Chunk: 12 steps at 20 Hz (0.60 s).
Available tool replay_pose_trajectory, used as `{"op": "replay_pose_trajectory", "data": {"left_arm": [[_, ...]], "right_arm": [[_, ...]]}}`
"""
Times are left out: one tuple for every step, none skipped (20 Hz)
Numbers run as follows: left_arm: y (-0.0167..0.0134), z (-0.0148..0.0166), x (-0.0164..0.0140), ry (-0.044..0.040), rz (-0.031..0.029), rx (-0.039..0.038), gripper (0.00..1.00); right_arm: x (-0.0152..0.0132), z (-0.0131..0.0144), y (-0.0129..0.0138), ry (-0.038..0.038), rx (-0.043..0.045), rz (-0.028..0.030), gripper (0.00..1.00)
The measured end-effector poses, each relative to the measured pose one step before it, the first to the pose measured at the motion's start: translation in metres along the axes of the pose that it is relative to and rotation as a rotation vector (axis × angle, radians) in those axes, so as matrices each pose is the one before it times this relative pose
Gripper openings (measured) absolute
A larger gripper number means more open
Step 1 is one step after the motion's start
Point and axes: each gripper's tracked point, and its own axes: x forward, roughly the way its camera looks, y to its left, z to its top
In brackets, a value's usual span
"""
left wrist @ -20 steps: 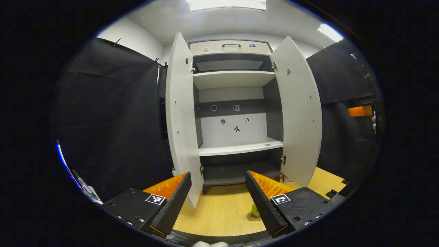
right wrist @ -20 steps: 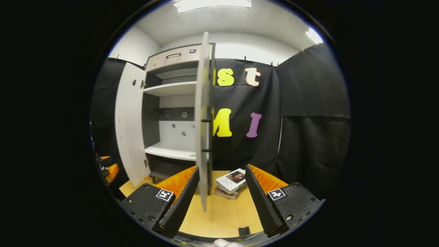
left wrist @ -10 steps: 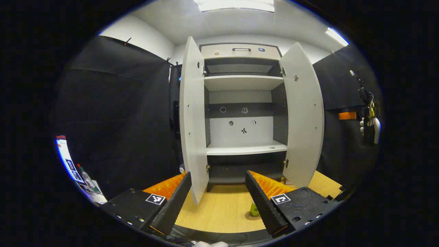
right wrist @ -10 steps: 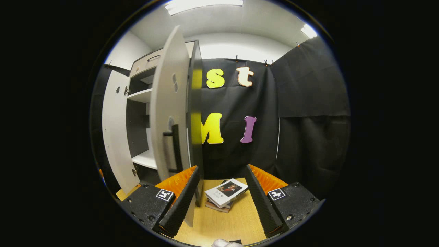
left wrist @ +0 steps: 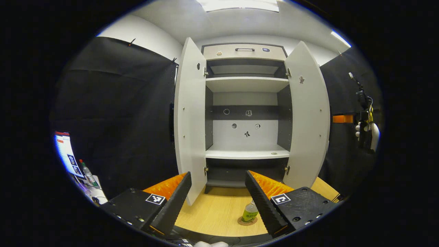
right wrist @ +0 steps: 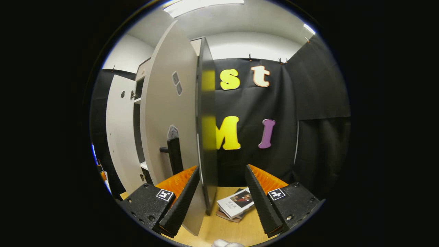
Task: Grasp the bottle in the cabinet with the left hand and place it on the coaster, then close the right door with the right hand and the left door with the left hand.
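The white cabinet (left wrist: 247,84) stands with both doors swung wide. A small clear bottle with a green label (left wrist: 249,213) stands upright on a round coaster (left wrist: 247,221) on the wooden tabletop, beside the right finger of my left gripper (left wrist: 217,175), which is open and holds nothing. In the right gripper view I face the outer side of the right door (right wrist: 168,103) with its dark handle (right wrist: 175,156). My right gripper (right wrist: 221,169) is open, and the door's lower edge hangs close by its left finger. The left door (right wrist: 118,130) shows beyond.
The cabinet's dark side panel (right wrist: 207,137) rises just past the right door. A stack of books (right wrist: 236,204) lies on the table by the black cloth wall. Far right in the left gripper view, a hand holds the other gripper (left wrist: 364,120). A monitor and a bottle (left wrist: 85,171) sit at far left.
My right gripper has swung round from the door's edge to its outer face, so the handle now shows. My left gripper has drawn back, revealing more of the bottle on the coaster.
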Motion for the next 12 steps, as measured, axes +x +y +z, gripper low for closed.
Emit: {"op": "replay_pose_trajectory", "data": {"left_arm": [[-0.00146,-0.00044,-0.00100,0.00294,0.01127,-0.00302,0.96],[-0.00107,-0.00101,-0.00198,0.00556,0.01255,0.00133,0.96],[0.00034,-0.00043,-0.00225,0.00582,0.01339,0.00160,0.96],[-0.00015,0.00002,-0.00218,0.00501,0.01214,0.00130,0.96],[-0.00004,0.00093,-0.00195,0.00262,0.01130,-0.00127,0.96],[-0.00089,0.00112,-0.00199,0.00300,0.00961,-0.00085,0.96],[-0.00022,0.00067,-0.00115,-0.00055,0.00983,0.00120,0.96],[-0.00048,0.00082,-0.00148,0.00045,0.00936,0.00435,0.96],[-0.00063,0.00187,-0.00037,-0.00060,0.00677,0.00273,0.96],[-0.00240,0.00232,-0.00073,-0.00209,0.00213,0.00074,0.96],[-0.00291,0.00246,-0.00072,-0.00276,0.00002,0.00056,0.96],[-0.00272,0.00267,-0.00011,-0.00279,-0.00031,0.00400,0.92]], "right_arm": [[0.00423,-0.00098,0.00947,0.00494,0.01205,0.03764,0.82],[0.00460,-0.00303,0.00411,0.01031,0.01168,0.00967,0.82],[0.00017,0.00256,0.00254,-0.00320,-0.00085,0.00876,0.82],[0.00035,-0.00014,0.00247,0.00122,-0.01476,0.00860,0.81],[-0.00091,0.00165,0.00224,-0.01056,-0.01100,-0.00147,0.80],[-0.00008,0.00072,0.00324,-0.00735,-0.00902,-0.00546,0.80],[0.00001,0.00083,0.00508,-0.00718,-0.01416,0.00594,0.80],[0.00233,-0.00115,0.00566,0.00113,-0.00894,0.01214,0.80],[0.00086,-0.00204,0.00654,0.00558,0.00964,0.01472,0.80],[0.00116,-0.00169,0.00896,0.00213,0.01823,0.02575,0.80],[0.00245,-0.00294,0.00982,0.00820,0.01839,0.02463,0.80],[0.00312,-0.00105,0.00847,0.00439,0.01993,0.02140,0.80]]}}
